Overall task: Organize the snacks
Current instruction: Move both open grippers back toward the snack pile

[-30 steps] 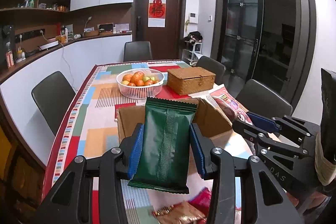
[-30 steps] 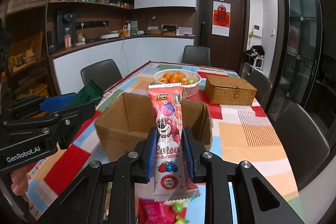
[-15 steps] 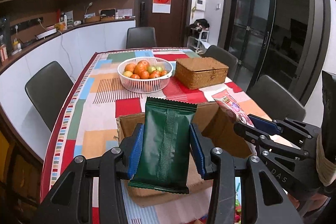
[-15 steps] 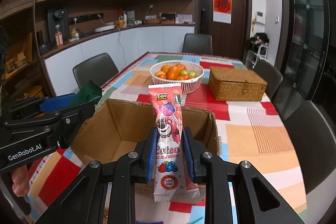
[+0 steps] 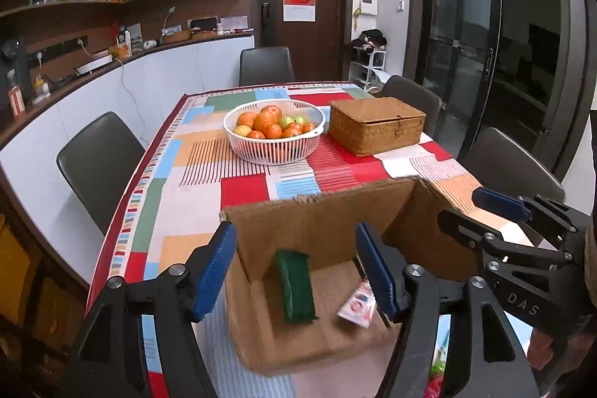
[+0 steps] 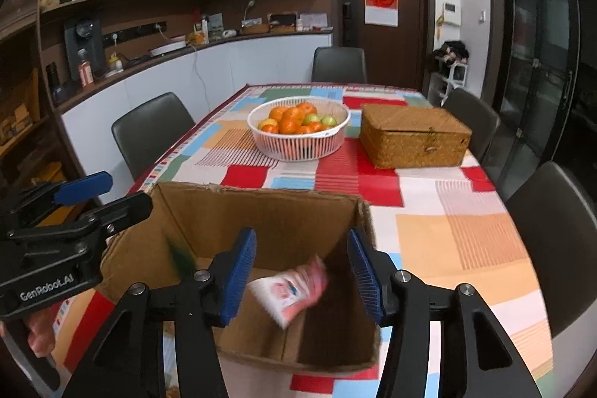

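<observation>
The green packet (image 5: pixel 294 286) and the pink lollipop packet (image 6: pixel 289 290) are both inside the cardboard box (image 5: pixel 317 215), the pink one motion-blurred, probably not settled. Your left gripper (image 5: pixel 298 271) and right gripper (image 6: pixel 302 275) hang above the box, jaws spread wide, holding nothing. Lift both straight up so the fingers clear the box walls without tipping it on the worktop (image 6: pixel 447 211). More wrappers show at the near edge below the box; likely fetch those next.

Even indoor ceiling light, soft shadows. Fisheye bending curves edges, black corners at 10 and 2 o'clock. Motion blur smears the pink-and-white snack packet (image 6: pixel 289 290) and green foil packet (image 6: pixel 181 258).
</observation>
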